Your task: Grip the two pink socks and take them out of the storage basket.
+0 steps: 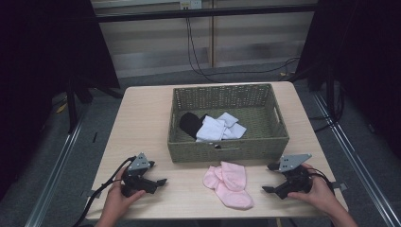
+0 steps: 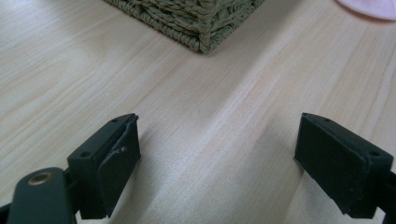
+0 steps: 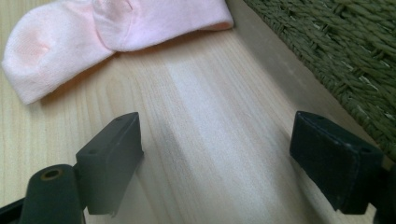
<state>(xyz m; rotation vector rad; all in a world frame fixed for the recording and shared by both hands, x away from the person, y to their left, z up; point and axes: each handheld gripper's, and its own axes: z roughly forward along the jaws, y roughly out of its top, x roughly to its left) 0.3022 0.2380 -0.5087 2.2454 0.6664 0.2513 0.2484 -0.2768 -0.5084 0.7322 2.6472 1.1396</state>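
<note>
The left gripper (image 1: 161,181) is held low over the table (image 1: 142,123) at the near left, jaws set wide with nothing between them; only bare wood and a corner of the basket (image 2: 196,23) are seen ahead of it in the left gripper view. The pink socks (image 1: 229,184) are laid on the table between the two grippers, just in front of the basket's near wall and apart from both tools. Inside the basket, a black sock (image 1: 190,124) and white socks (image 1: 218,127) are piled together. The right gripper (image 1: 267,178) is held at the near right, jaws likewise spread wide and empty, aimed toward the pink socks.

Risks are judged as follows. The socks are overlapped, so only one layer may be pinched and the other left behind or dragged. A flat approach may push the fabric across the wood rather than grip it. The pair sits close to the basket wall, where a jaw may catch the weave. A slack hold may let a sock be dropped short of the rim.
</note>
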